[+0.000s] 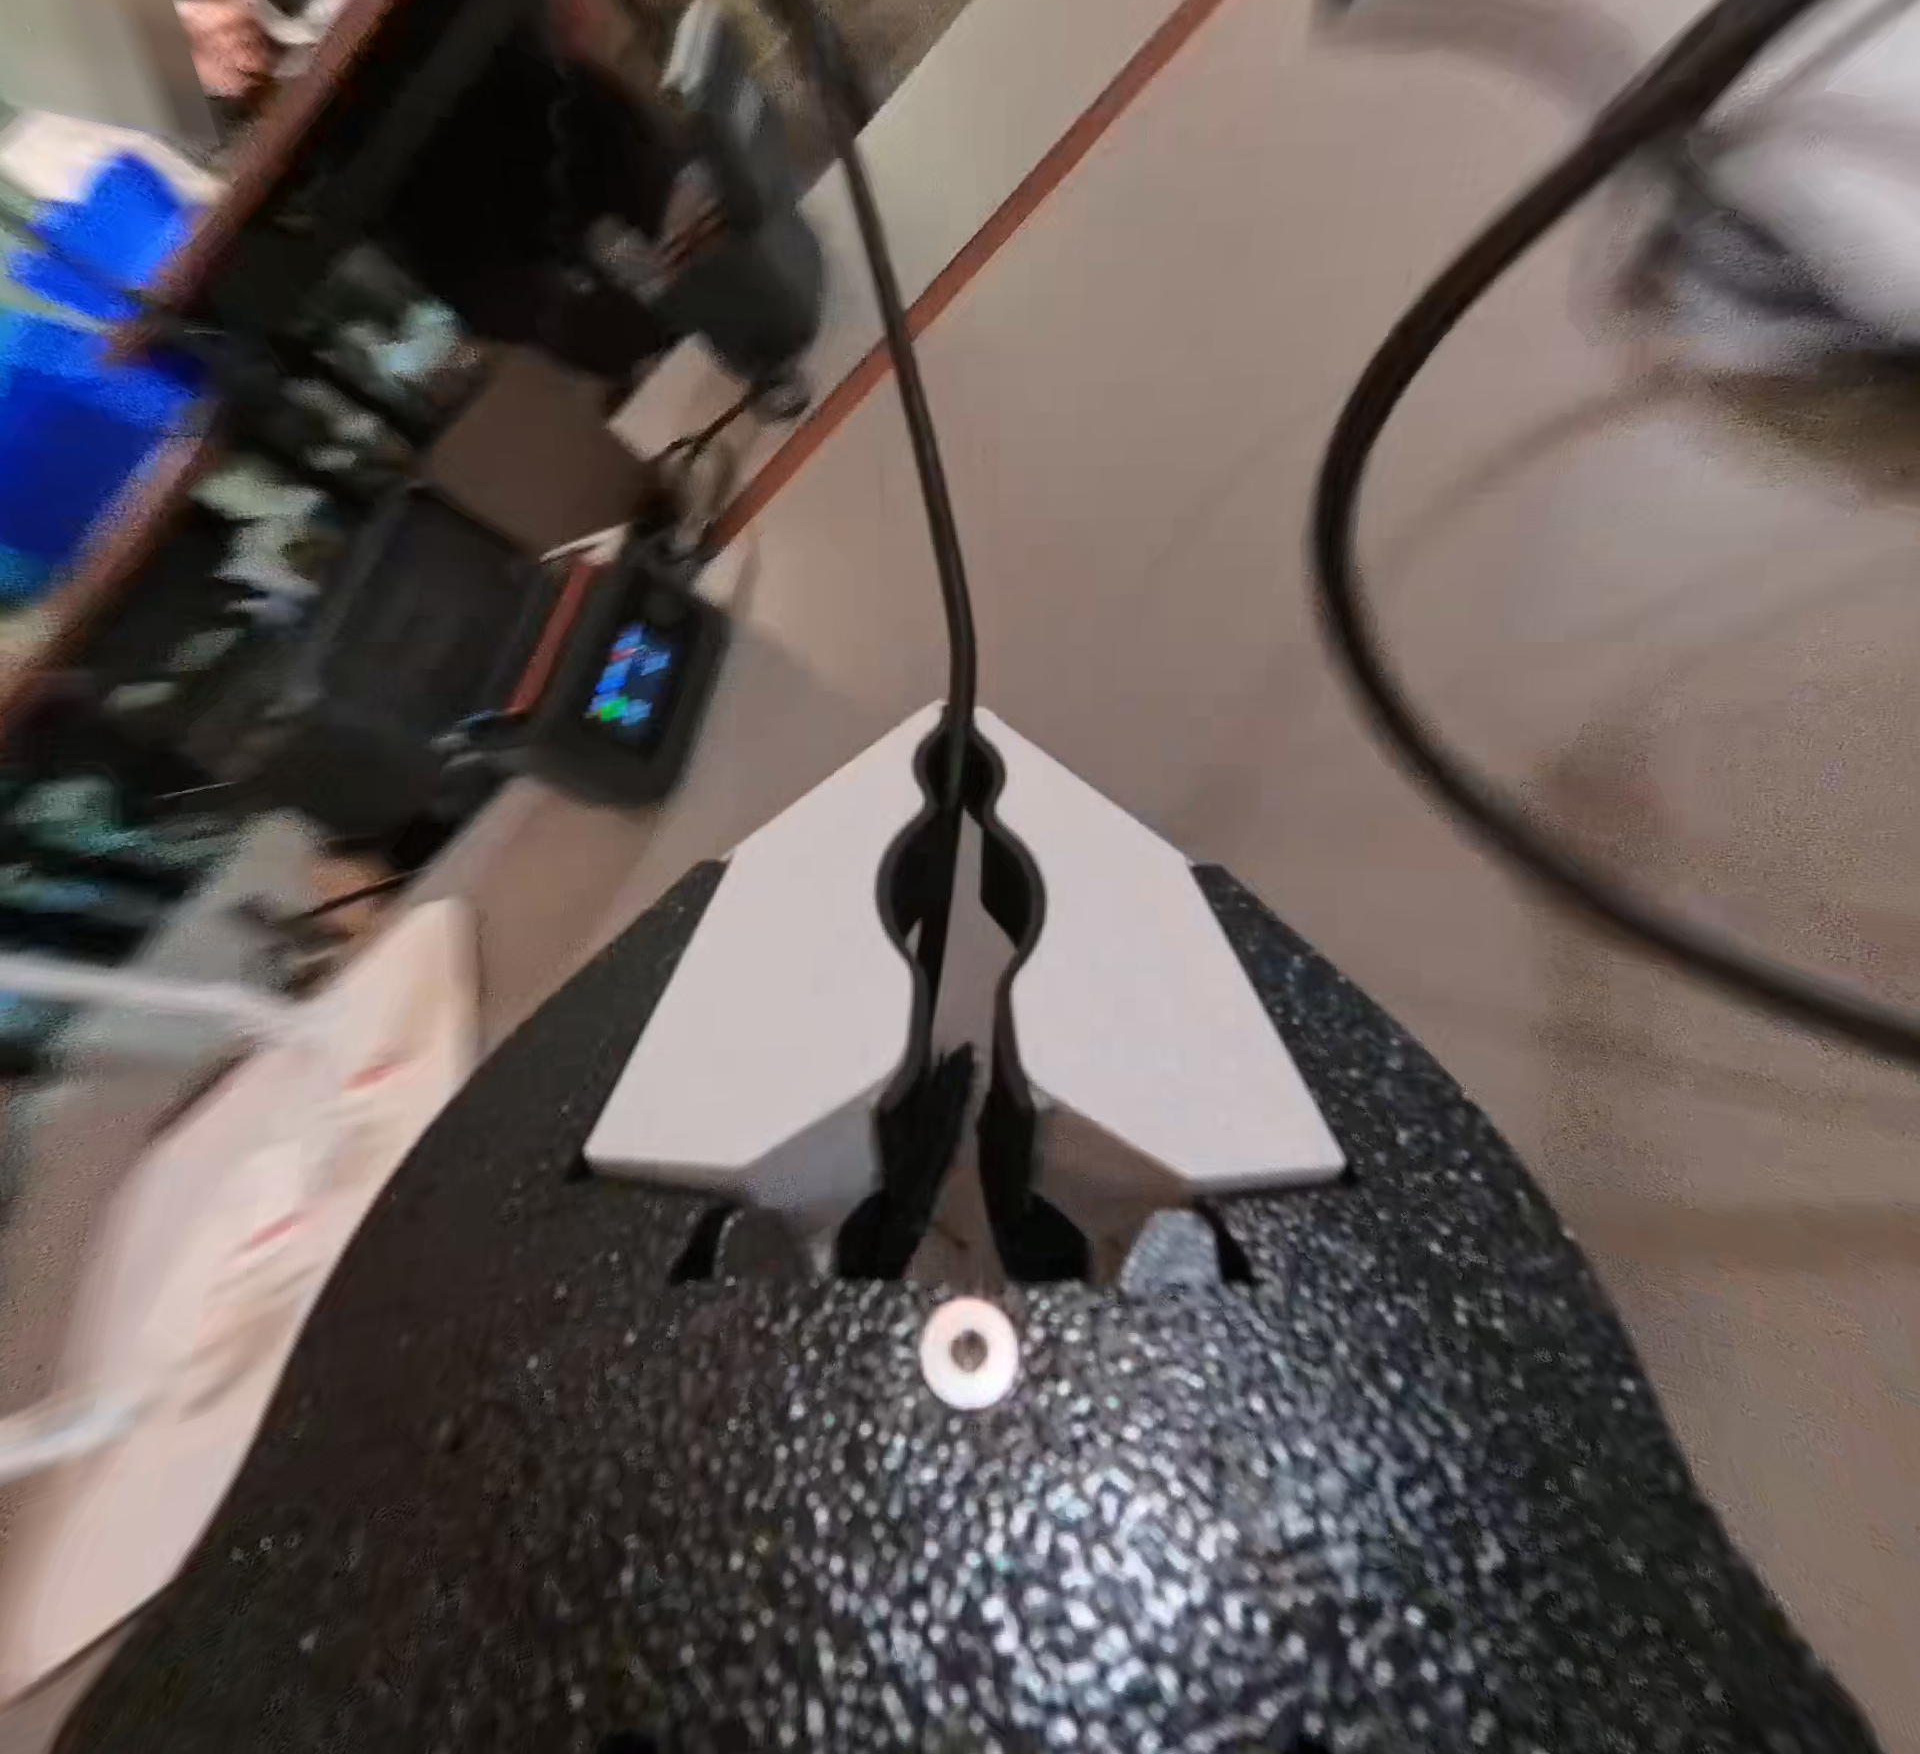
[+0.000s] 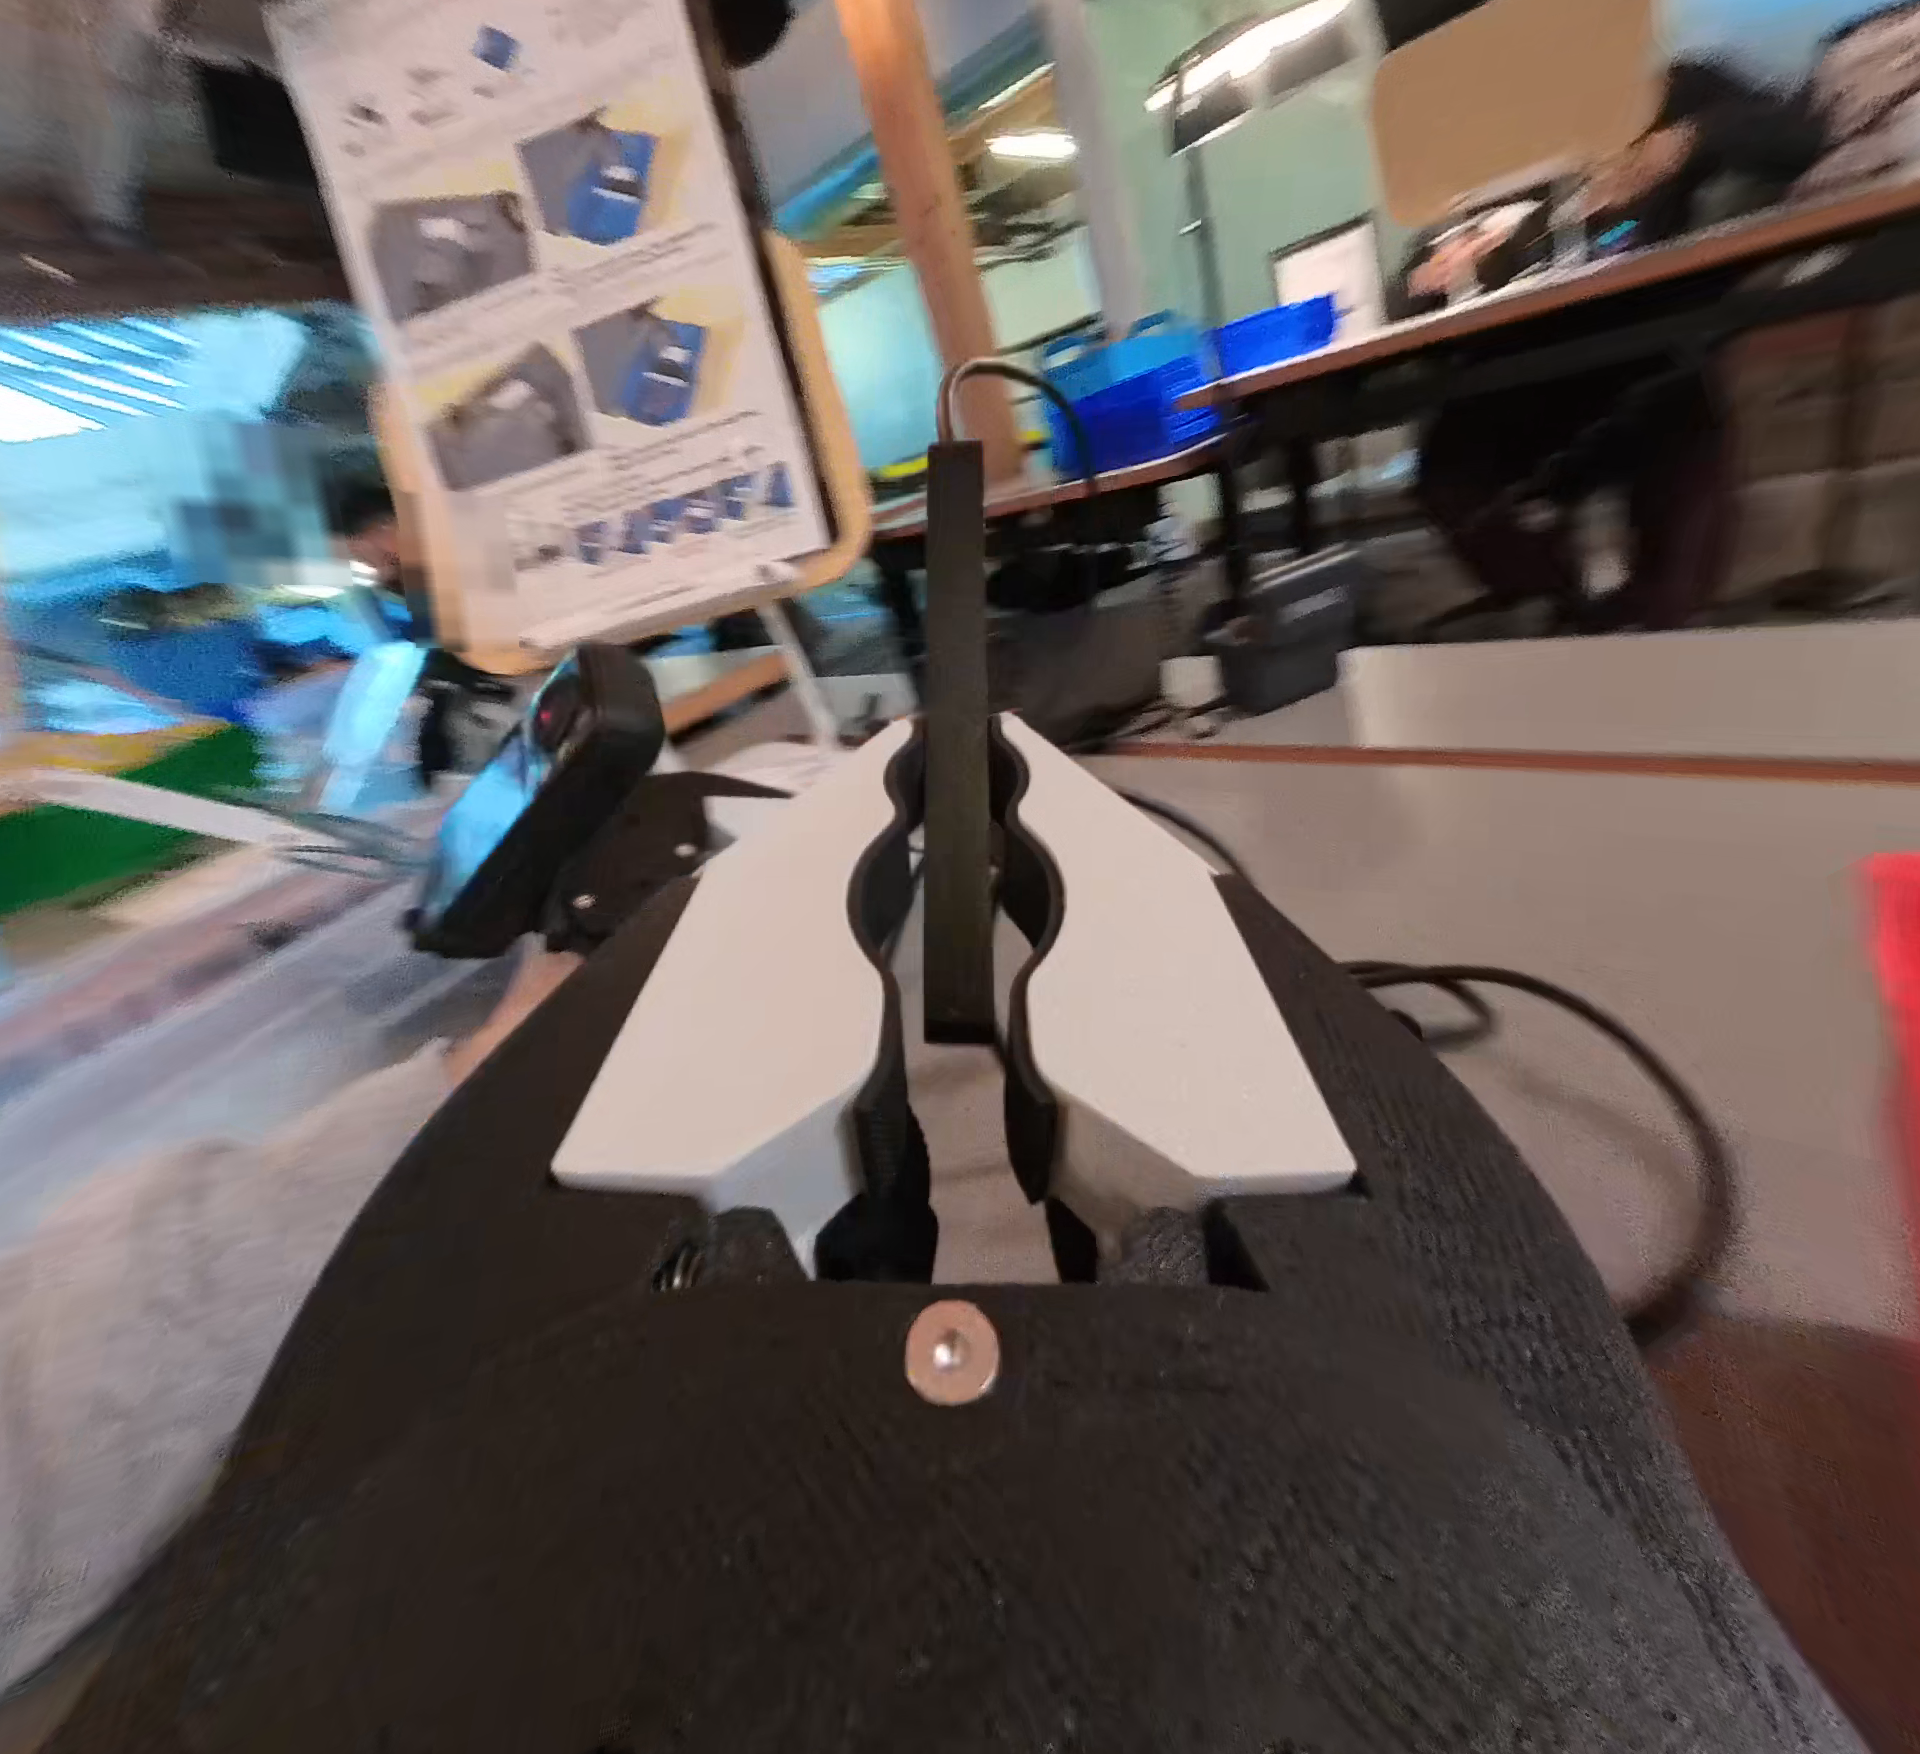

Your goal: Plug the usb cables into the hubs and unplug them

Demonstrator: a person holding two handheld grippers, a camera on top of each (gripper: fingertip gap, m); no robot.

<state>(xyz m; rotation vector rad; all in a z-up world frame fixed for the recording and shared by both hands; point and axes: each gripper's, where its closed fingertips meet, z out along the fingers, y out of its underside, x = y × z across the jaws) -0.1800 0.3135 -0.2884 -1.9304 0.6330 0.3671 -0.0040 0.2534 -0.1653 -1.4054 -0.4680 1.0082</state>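
Cable point(image 1: 940, 499) is pinched between my left gripper's point(image 1: 958, 748) tips, jaws closed on the thin black cord, which runs away toward twelve o'clock. A second, thicker black cable point(image 1: 1382, 416) loops over the grey table point(image 1: 1195, 478) at two o'clock. My right gripper point(image 2: 958, 748) is clamped on a slim black USB hub point(image 2: 956, 728), held edge-up, its cord point(image 2: 1023, 395) arching off at twelve. No plug shows in either view. I judge I should slide my left grip closer to the connector before aligning it squarely with a port.
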